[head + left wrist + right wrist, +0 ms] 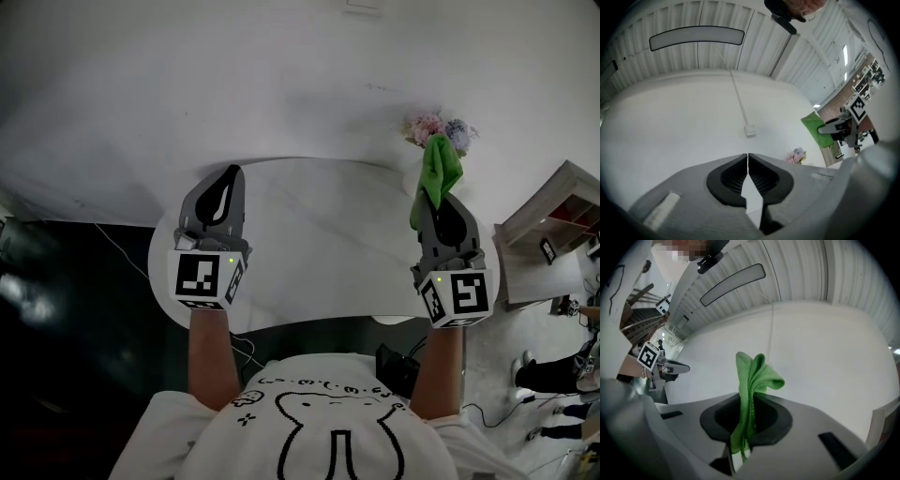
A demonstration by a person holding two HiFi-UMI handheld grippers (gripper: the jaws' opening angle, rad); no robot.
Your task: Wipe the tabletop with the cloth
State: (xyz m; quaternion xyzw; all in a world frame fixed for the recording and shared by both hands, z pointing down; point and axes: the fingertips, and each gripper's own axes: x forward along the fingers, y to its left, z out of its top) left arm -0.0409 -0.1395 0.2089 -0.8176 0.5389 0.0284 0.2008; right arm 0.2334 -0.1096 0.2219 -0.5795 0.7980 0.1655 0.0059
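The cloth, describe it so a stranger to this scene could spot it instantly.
Find the white table; at its right edge is the right gripper. The cloth is pinched in its jaws, the only bright green thing, near pale flowers.

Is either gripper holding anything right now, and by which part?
The right gripper is shut on the green cloth, pinched mid-length in a bunched fold. The left gripper is shut on nothing.

Count: 2 claws, i.e. left claw [228, 174] and right claw [444, 201]. 1 green cloth [437, 171]. 1 round white worktop [319, 239]. 1 flower bunch [433, 125] at worktop's far-rt edge. 1 shelf unit [551, 230] beyond worktop's rt edge.
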